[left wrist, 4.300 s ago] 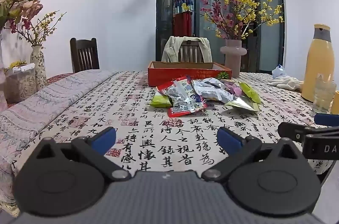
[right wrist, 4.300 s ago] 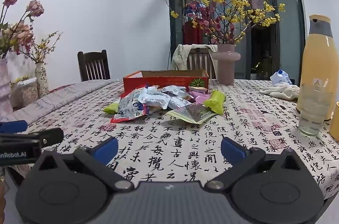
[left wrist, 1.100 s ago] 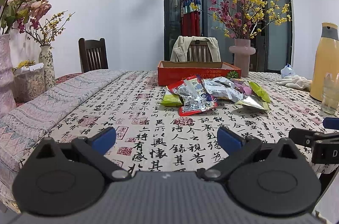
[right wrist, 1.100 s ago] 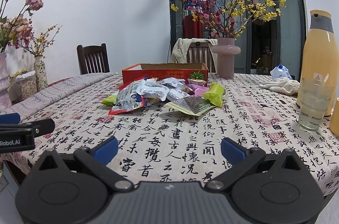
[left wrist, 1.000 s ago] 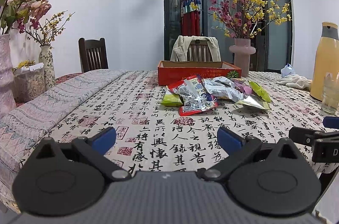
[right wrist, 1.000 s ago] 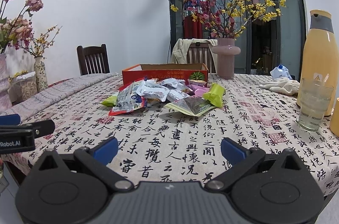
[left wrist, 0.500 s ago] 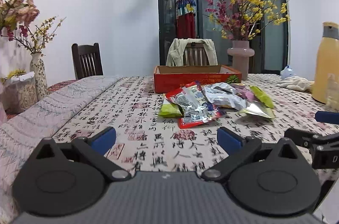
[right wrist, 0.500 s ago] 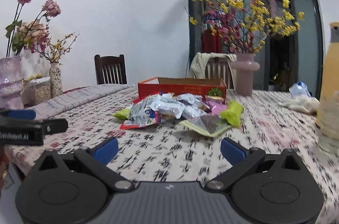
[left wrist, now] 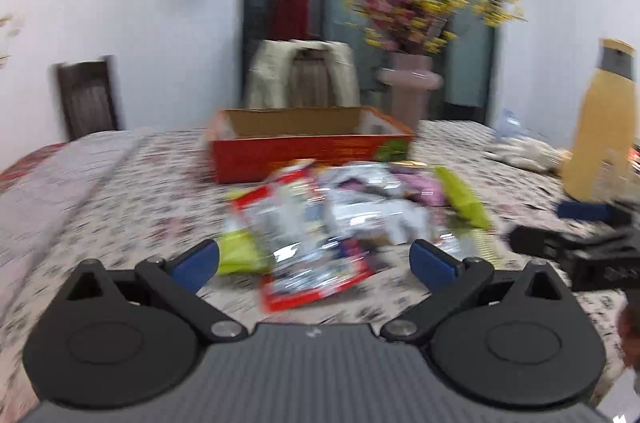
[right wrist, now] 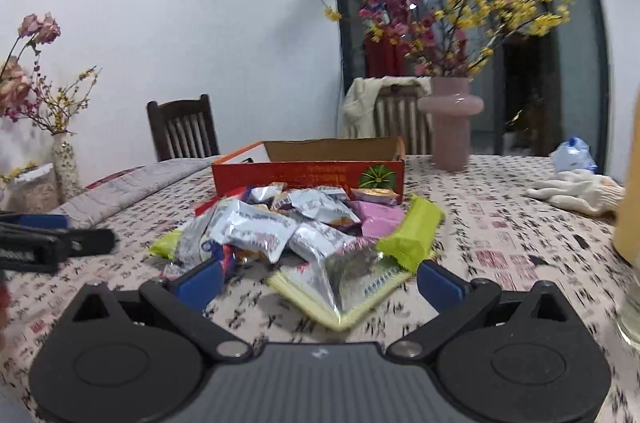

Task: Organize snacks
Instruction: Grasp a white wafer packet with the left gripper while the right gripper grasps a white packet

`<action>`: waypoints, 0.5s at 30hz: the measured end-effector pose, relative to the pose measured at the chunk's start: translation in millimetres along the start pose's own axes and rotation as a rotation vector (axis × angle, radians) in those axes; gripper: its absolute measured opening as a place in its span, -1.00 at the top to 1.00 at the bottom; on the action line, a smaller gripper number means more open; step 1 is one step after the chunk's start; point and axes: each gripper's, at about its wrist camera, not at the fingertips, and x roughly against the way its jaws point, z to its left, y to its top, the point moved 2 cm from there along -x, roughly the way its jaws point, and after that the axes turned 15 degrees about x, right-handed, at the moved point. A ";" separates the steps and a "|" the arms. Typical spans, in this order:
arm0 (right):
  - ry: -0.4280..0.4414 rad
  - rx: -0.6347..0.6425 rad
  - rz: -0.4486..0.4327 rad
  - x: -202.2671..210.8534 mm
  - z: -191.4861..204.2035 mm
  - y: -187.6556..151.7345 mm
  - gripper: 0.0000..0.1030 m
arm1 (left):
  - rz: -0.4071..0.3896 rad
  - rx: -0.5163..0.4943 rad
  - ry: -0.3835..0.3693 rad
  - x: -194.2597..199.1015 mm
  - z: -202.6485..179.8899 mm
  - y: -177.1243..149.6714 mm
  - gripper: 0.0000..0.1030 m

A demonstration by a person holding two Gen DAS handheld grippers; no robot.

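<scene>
Lying heaped on the cloth-covered bench, crinkly foil snack packets sit just before a shallow red cardboard box. Left gripper and right gripper hold blue-tipped fingers spread, empty.

Patterned tablecloth: snack pile, red box, pink vase, white gloves.
</scene>
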 end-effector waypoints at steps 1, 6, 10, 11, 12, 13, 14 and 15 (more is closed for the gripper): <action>-0.001 0.002 0.008 -5.4 -6.5 6.1 -1.00 | 0.018 -0.031 -0.027 -10.9 -7.9 3.2 -1.00; -0.012 0.027 0.013 -28.7 -33.1 29.8 -1.00 | 0.098 -0.172 -0.030 -87.6 -39.8 13.4 -0.92; 0.004 0.038 0.022 -52.4 -55.5 49.1 -0.99 | 0.149 -0.243 0.026 -137.7 -51.7 5.9 -0.86; 0.010 0.039 0.022 -58.0 -60.5 52.0 -0.99 | 0.157 -0.258 0.041 -147.3 -53.8 3.2 -0.88; 0.016 0.036 0.021 -62.0 -62.9 53.9 -1.00 | 0.157 -0.268 0.056 -153.0 -55.6 0.4 -0.86; 0.028 0.028 0.021 -67.3 -67.0 54.9 -1.00 | 0.154 -0.276 0.064 -157.1 -53.7 -0.5 -0.79; 0.043 0.017 0.020 -72.3 -70.0 54.2 -1.00 | 0.134 -0.275 0.072 -159.6 -53.4 -1.5 -0.45; 0.054 0.011 0.023 -77.0 -71.4 53.1 -0.99 | 0.123 -0.271 0.083 -159.4 -49.9 -0.8 -0.13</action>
